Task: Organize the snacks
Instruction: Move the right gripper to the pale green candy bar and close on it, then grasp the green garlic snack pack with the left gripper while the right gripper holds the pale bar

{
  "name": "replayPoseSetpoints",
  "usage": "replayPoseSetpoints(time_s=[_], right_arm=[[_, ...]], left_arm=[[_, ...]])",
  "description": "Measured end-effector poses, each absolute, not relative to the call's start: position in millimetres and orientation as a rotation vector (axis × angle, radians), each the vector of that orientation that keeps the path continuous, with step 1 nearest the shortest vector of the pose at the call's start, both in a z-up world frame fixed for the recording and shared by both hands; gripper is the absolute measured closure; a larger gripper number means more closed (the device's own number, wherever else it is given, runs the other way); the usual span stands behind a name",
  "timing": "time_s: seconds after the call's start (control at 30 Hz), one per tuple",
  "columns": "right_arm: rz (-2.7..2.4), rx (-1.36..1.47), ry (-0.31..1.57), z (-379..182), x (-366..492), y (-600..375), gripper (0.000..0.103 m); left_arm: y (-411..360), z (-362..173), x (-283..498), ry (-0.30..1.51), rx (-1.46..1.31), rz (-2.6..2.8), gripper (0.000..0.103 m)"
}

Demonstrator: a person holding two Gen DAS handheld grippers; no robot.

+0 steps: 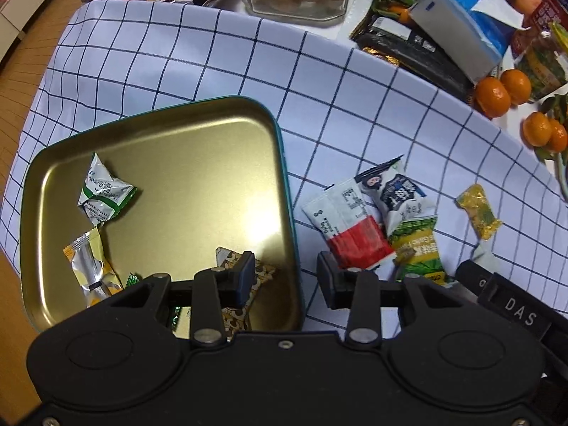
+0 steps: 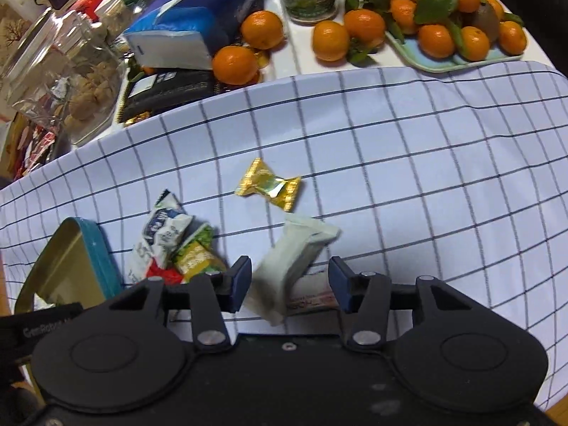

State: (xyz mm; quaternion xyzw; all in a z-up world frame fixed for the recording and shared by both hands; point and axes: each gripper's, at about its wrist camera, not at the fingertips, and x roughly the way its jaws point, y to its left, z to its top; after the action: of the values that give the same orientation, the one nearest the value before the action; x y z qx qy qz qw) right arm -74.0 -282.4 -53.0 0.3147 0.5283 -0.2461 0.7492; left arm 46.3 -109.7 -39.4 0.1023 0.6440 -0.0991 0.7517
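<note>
Right gripper (image 2: 289, 285) stands with fingers apart around a pale, soft-wrapped snack (image 2: 291, 259), apparently not yet pinched. Left gripper (image 1: 285, 282) hangs part-open and empty over the rim of the shiny gold tin (image 1: 177, 163), which collects crinkly packets. Beyond lies a foil candy (image 2: 268, 185) on the checked cloth (image 2: 426, 177) covering the desk.

1. Left gripper (image 1: 285, 282): pointed straight down, jaws parted, nothing between the pads; both fingers (image 1: 245, 277) dark and level with each other.
2. Right gripper (image 2: 290, 285): pointed steeply down, slightly tilted; jaws parted, neither pad seen pressing on anything.
3. Right gripper body also visible at the lower right edge of the left wrist view, close beside the left gripper.
4. No hand or sleeve visible in either view.
</note>
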Motion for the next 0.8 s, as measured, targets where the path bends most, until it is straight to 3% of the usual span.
replayPoseSetpoints(time_s=[0.23,0.37,0.47,0.8], right_arm=[[-0.553,0.646,1.224,-70.0,-52.8,-274.6,0.055],[-0.561,0.622,1.252,-74.8,-48.2,-272.2,0.072],[-0.569,0.61,1.247,-75.4,-49.6,-270.8,0.076],[-0.573,0.635,1.193,-58.0,-66.1,-285.0,0.076]], left_arm=[[-102.4,-51.6,53.5,1.46,0.206,-0.22,0.055],[-95.1,-50.5,59.2,1.475,0.165,-0.219,0.054],[-91.8,-49.5,61.1,1.481,0.141,-0.219,0.054],[-109.9,-43.6,47.6,1.456,0.152,-0.306,0.055]])
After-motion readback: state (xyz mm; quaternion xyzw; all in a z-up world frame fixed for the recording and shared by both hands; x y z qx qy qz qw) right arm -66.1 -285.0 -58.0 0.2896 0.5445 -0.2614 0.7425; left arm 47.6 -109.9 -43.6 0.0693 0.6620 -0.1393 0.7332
